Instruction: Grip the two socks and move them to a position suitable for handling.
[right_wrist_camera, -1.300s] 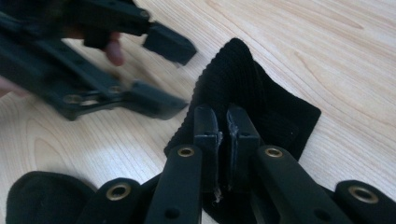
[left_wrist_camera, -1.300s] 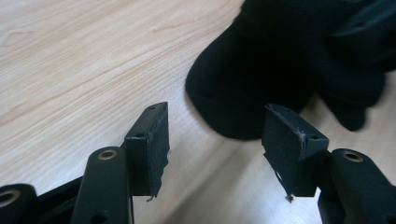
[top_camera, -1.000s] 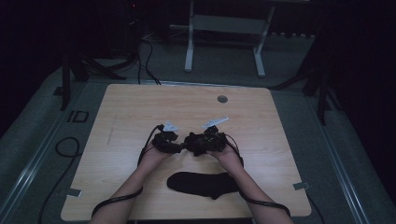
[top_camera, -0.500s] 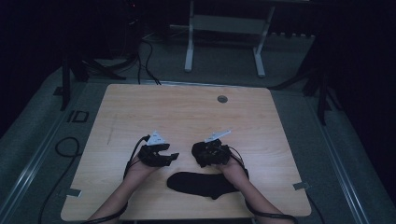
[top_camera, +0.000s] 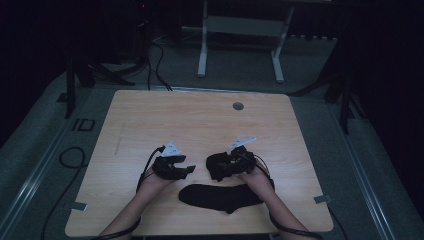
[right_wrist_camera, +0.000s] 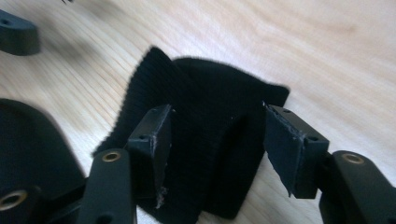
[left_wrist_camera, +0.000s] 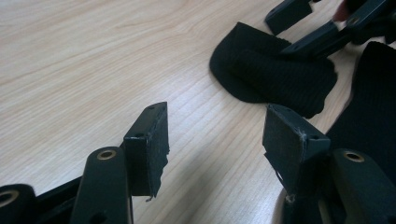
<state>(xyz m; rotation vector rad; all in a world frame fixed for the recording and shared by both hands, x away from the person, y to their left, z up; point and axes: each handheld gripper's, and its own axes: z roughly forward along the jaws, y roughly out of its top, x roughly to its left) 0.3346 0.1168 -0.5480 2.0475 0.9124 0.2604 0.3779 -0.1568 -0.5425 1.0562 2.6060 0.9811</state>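
Since the earlier frame both hands have drawn back toward the near edge of the table (top_camera: 150, 115) and apart, the left going left, and the right tool's jaws have just been opening around the folded sock. The flat sock (top_camera: 220, 196) lies along the near edge, just nearer than the right hand. The folded sock (right_wrist_camera: 210, 135), a small ribbed black bundle, sits on the wood near the table's middle, between the parted jaws of the right tool (right_wrist_camera: 215, 140), which no longer pinch it. The left tool (left_wrist_camera: 212, 135) hovers to the left with its jaws apart on nothing. To finish well, I'd lift the right tool straight up so the fabric doesn't snag and unfold.
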